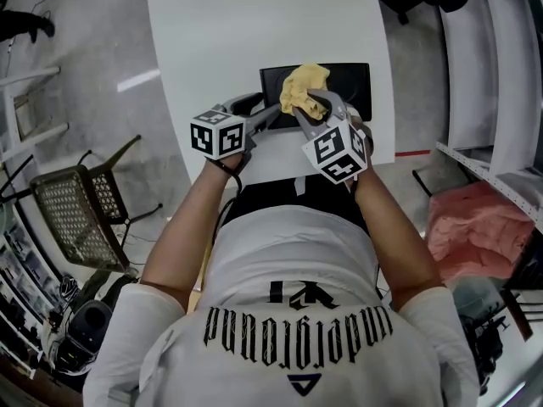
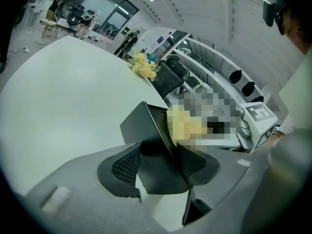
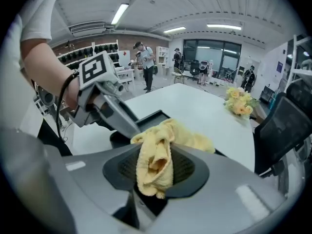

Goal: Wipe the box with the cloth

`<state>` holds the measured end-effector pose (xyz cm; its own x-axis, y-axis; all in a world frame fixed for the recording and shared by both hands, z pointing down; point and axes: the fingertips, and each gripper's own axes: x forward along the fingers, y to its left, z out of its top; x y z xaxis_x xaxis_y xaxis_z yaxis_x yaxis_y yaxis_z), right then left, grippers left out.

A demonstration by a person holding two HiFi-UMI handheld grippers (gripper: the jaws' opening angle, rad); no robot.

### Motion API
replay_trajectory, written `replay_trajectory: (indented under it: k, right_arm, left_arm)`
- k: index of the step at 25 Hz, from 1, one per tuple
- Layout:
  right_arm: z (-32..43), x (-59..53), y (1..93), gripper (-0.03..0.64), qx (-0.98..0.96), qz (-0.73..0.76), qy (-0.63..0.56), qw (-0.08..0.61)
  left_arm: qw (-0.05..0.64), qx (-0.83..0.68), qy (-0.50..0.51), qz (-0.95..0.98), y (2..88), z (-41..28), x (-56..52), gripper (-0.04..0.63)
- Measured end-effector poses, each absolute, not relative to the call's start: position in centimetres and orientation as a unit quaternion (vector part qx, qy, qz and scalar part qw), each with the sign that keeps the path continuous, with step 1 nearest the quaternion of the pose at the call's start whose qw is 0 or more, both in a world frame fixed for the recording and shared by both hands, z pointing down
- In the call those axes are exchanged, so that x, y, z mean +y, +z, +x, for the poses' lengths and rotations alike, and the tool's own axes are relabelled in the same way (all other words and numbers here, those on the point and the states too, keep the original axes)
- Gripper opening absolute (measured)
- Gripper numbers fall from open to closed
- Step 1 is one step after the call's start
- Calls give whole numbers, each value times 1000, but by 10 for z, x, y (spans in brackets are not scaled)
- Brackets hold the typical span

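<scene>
Head view: a black box (image 1: pixel 355 81) sits on the white table (image 1: pixel 254 24) at twelve o'clock from the person, its middle hidden by the yellow cloth (image 1: pixel 299 90) bunched on it. The left gripper (image 1: pixel 273 117) is clamped on a wall of the box at seven o'clock of the cloth. The right gripper (image 1: pixel 316 103) pinches the cloth tight. A wicker chair (image 1: pixel 72 210) stands at eight o'clock and a pink heap (image 1: pixel 475 227) at four. Yellow flowers (image 3: pixel 239 101) stand farther along the table.
</scene>
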<state>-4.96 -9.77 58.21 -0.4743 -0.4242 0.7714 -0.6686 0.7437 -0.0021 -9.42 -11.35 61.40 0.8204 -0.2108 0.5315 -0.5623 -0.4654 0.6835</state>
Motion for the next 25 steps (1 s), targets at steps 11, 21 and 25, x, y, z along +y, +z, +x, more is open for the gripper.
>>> replay_trajectory:
  k: [11,21,25]
  right_arm:
    - [-39,8,609,118,-822,313,228,418]
    - [-95,6,659,118,-826,262,226,444]
    - [-123,8,653,117,-843,235,208,437]
  left_arm:
    - [465,-230,189,834,615,-94,-113,250]
    - [462,-228,191,835,618,-91,-113,250]
    - [462,-230,190,835,618,-92,-114,250]
